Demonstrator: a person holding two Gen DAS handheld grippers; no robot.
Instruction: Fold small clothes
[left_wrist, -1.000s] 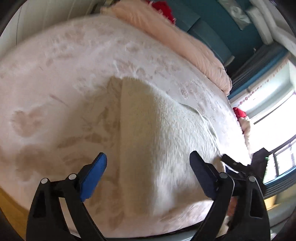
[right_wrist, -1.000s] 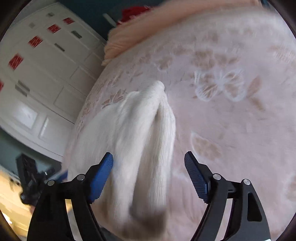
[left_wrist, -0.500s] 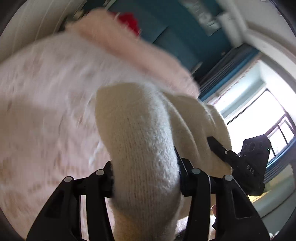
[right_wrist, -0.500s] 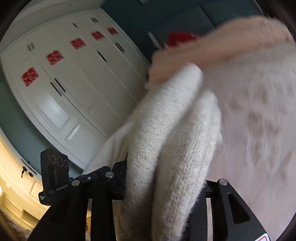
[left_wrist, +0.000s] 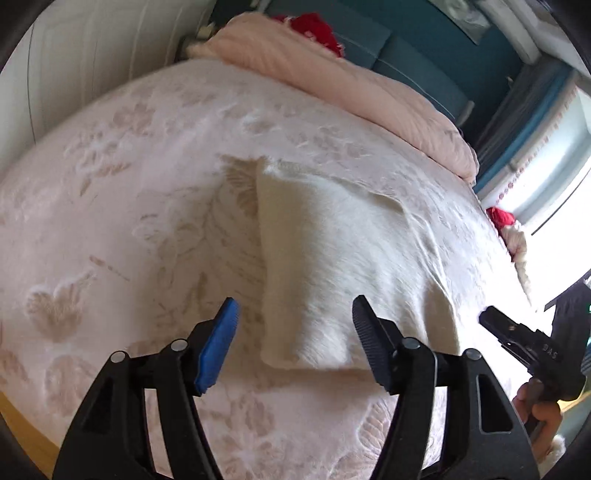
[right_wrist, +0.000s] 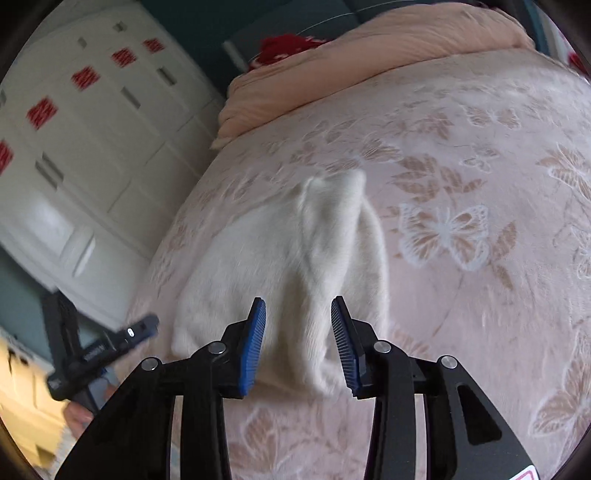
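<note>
On the pink floral bedspread (left_wrist: 129, 184), the cream knit garment (left_wrist: 332, 266) is lying folded at twelve o'clock of the left gripper (left_wrist: 291, 343) and right gripper (right_wrist: 298, 343), both opening empty, one ridge apparently awaiting smoothing.

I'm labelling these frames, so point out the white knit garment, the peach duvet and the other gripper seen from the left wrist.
White knit garment (left_wrist: 332, 266), left wrist view, flat middle.
Peach duvet (left_wrist: 332, 81), left wrist view, top fold.
Right gripper (left_wrist: 517, 332), left wrist view, black finger.
</note>
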